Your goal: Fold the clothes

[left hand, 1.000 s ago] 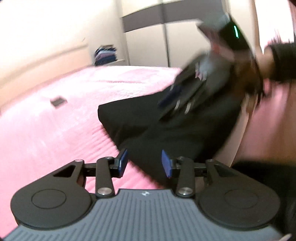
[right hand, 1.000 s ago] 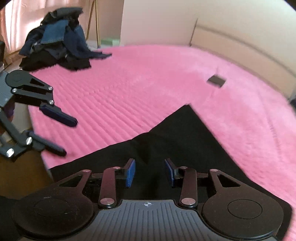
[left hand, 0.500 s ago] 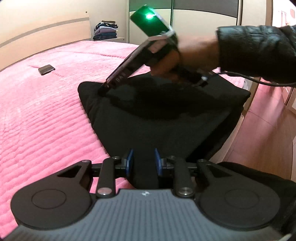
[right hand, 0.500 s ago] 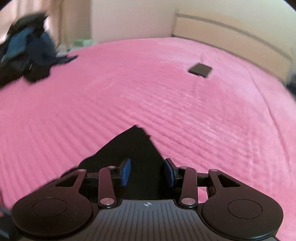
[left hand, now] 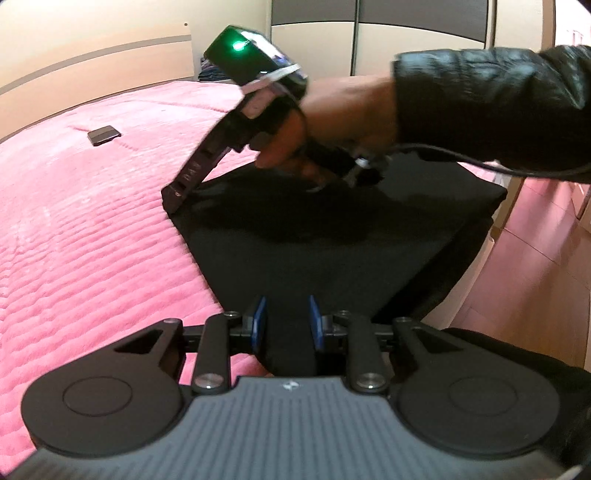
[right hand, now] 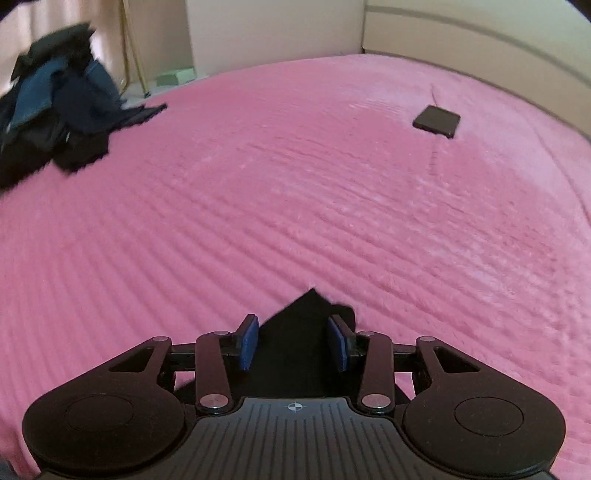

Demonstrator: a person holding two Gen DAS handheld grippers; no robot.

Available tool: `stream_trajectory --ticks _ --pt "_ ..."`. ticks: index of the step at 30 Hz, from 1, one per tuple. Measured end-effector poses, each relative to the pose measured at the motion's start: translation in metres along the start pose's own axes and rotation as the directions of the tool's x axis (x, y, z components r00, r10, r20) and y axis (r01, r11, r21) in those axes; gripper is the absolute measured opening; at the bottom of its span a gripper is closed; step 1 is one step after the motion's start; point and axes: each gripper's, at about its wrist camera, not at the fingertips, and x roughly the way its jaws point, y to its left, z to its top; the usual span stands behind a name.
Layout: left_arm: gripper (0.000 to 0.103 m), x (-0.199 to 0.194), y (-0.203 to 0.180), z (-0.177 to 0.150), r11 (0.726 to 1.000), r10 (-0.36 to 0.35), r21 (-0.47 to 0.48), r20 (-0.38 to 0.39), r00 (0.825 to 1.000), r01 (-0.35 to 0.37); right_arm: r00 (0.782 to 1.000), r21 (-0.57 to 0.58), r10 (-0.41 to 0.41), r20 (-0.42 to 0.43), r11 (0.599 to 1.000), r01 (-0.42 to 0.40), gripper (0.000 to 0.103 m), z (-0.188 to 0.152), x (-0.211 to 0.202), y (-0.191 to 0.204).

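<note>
cloth (left hand: 332,236), black, now lies flatter at the bed (left hand: 92,240) edge, lower centre, left fingers (left hand: 260,320) closing on its near hem, right fingers (right hand: 248,341) apart over a corner, so a fold looks near.

Home bedroom, wide bed with pink bedspread (right hand: 295,184) ahead of both grippers, pale headboard (left hand: 96,70) beyond, wardrobe (left hand: 406,33) past the left gripper, clothes pile (right hand: 55,122) far left of the right gripper
</note>
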Motion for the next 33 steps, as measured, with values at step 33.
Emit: stream_trajectory --ticks 33 --pt "0.026 0.010 -0.030 0.027 0.993 0.110 0.048 -0.090 0.990 -0.106 0.961 0.518 -0.257 0.103 0.839 0.169 0.039 -0.186 -0.202 -0.122"
